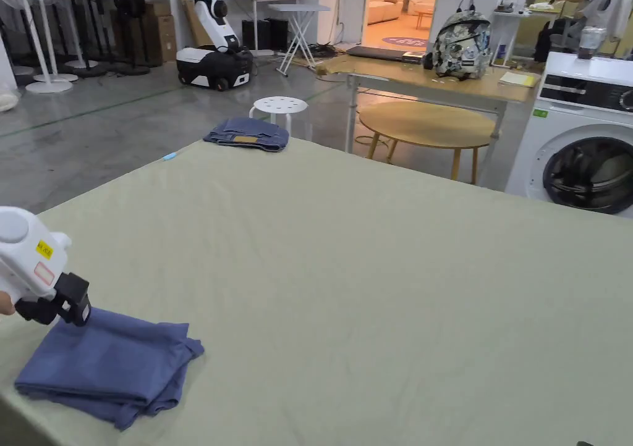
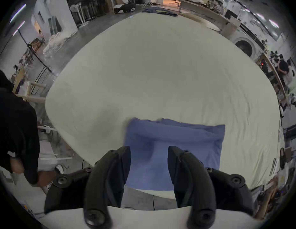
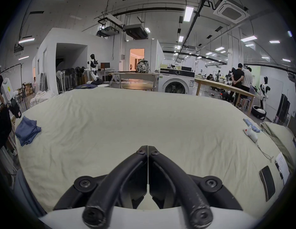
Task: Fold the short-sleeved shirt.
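your left gripper [image 1: 73, 310] sits at the near left corner of the table [image 1: 371, 268], right at the back edge of the shirt [image 1: 108, 364]. in the left gripper view its jaws stand wide apart with the blue cloth showing between them, nothing pinched, the tips over the shirt; whether they touch the cloth you cannot tell from here. the shirt is folded into a compact, roughly square stack of layers, lying flat on the pale green sheet close to the table's near left edge, its layered edges loose on the right side. your right gripper [image 3: 148, 148] is well apart from it, low over the bare sheet near the table's near edge, pointing across the table; its jaws are closed tip to tip with only a thin slit between them and nothing held. in the right gripper view the shirt lies far off to the left, with your left gripper just above it. a second, darker folded garment [image 1: 248, 133] lies at the far edge of the table, and a washer [image 1: 581, 151] stands beyond the table's right side.
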{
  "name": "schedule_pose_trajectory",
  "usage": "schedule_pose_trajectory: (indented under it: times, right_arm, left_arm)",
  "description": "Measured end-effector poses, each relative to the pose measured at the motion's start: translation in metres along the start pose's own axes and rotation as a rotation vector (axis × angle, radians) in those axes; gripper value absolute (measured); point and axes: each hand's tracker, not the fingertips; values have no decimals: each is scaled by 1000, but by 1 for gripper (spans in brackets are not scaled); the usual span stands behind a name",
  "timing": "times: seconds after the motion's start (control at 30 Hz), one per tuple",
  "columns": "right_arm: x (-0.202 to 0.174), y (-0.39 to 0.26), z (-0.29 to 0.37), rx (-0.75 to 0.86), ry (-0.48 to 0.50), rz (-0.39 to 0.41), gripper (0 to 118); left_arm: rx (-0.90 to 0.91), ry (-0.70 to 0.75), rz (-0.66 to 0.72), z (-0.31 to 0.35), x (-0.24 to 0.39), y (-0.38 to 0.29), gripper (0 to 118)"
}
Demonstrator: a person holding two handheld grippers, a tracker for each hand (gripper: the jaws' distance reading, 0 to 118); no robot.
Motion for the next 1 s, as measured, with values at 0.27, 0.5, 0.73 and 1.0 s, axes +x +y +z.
schedule_pose_trajectory:
  times: [0.27, 0.5, 0.73, 1.0]
  right_arm:
    - [10, 5, 10, 6, -21, -22, 0]
    - [27, 12, 19, 33, -51, -36, 0]
    - [51, 20, 21, 61, -102, -71, 0]
    - [72, 35, 24, 125, -140, -84, 0]
  left_arm:
    - [169, -268, -100, -6, 100, -57, 15]
    - [431, -239, -236, 9, 223, -103, 0]
    - [696, -235, -290, 20, 331, -157, 0]
    - [879, -235, -297, 35, 414, -193, 0]
